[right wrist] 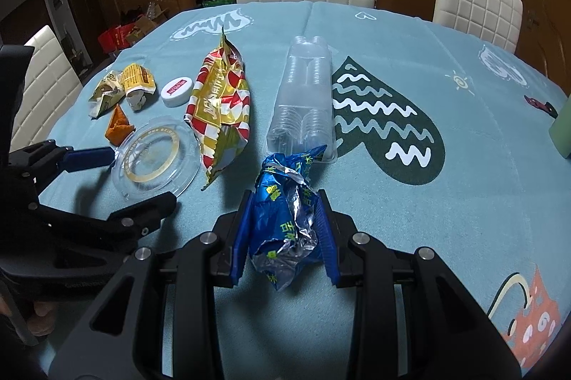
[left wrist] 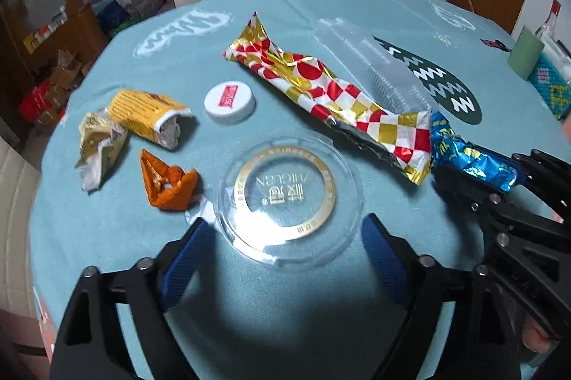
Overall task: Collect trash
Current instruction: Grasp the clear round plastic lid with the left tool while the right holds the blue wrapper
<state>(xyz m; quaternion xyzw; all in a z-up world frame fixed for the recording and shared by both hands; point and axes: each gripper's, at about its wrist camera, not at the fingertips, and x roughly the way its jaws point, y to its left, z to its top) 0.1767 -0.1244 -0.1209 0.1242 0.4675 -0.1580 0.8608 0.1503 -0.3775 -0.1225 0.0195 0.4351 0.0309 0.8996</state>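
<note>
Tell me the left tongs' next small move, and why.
Probably ease forward and down, then close on the clear round lid: the left tongs stand open around its near rim, while the right tongs already grip the blue wrapper.

The tablecloth (right wrist: 410, 237) is pale blue; the long wrapper (left wrist: 332, 87) is checked red, white and gold; the crumpled wrapper (right wrist: 285, 219) is blue.

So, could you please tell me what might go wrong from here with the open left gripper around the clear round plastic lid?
1. The clear round plastic lid lies flat on the light blue tablecloth; the open left gripper may slide off its thin rim or pinch cloth.
2. The orange folded wrapper sits against the lid's edge and could get caught.
3. The crumpled blue foil wrapper, clamped in the right gripper, hangs loosely and might slip.
</note>
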